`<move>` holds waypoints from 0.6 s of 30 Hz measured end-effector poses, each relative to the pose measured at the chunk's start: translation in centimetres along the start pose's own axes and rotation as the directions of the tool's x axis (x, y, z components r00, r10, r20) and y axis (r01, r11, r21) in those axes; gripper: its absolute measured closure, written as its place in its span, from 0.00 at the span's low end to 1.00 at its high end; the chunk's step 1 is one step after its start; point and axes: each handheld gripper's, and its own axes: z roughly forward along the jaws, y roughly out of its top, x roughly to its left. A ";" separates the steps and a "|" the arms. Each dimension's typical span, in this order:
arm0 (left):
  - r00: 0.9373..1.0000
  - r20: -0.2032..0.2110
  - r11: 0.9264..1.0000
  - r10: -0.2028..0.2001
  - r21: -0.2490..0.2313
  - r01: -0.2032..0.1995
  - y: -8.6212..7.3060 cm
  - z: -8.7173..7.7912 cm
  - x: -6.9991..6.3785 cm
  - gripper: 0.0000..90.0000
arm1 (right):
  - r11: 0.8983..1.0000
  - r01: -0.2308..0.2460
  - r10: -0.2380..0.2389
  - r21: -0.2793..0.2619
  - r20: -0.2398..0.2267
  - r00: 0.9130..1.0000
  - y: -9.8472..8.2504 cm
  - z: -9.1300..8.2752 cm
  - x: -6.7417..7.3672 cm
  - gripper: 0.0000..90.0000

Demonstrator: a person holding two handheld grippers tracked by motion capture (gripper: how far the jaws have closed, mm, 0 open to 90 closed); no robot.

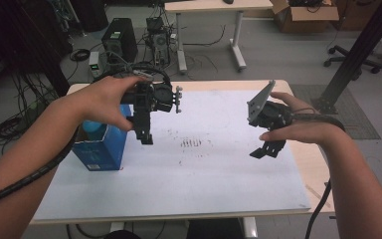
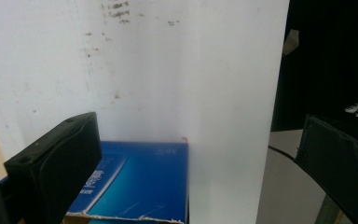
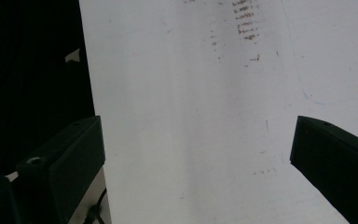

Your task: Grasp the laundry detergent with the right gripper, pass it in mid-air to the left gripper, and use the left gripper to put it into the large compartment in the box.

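A blue cardboard box (image 1: 101, 148) with its top open stands at the left of the white table sheet (image 1: 199, 179); a light blue object (image 1: 92, 126) shows inside it. My left gripper (image 1: 146, 138) hangs just right of the box, jaws pointing down and open with nothing between them. In the left gripper view the box (image 2: 140, 179) lies below and between the jaws. My right gripper (image 1: 268, 149) hovers above the right side of the sheet, open and empty, with its grey plate (image 1: 259, 101) on top.
Dark smudges (image 1: 193, 143) mark the middle of the sheet. The wooden table's edge (image 1: 314, 169) shows at the right. Beyond the table are computer towers (image 1: 119, 40), cables, another desk (image 1: 214, 7) and an office chair base (image 1: 350, 60).
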 end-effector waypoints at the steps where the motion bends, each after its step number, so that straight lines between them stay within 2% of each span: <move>1: 1.000 0.001 1.000 0.004 -0.001 -0.004 0.0 0.1 0.1 0.00 | 1.000 -0.005 0.005 0.003 -0.001 1.000 -0.1 0.0 -0.2 0.03; 5: 1.000 0.006 1.000 0.006 -0.023 -0.006 0.0 0.1 0.2 0.00 | 1.000 -0.022 0.022 0.016 -0.007 1.000 -0.2 0.1 -0.5 0.03; 9: 1.000 0.004 0.999 0.010 -0.041 -0.009 0.0 -0.2 0.1 0.00 | 0.999 -0.026 0.026 0.028 -0.010 1.000 -0.1 0.3 -0.3 0.04; 18: 1.000 0.004 0.999 0.014 -0.045 -0.014 0.0 -0.3 0.1 0.00 | 0.999 -0.034 0.035 0.040 -0.018 0.999 0.2 0.3 -0.2 0.04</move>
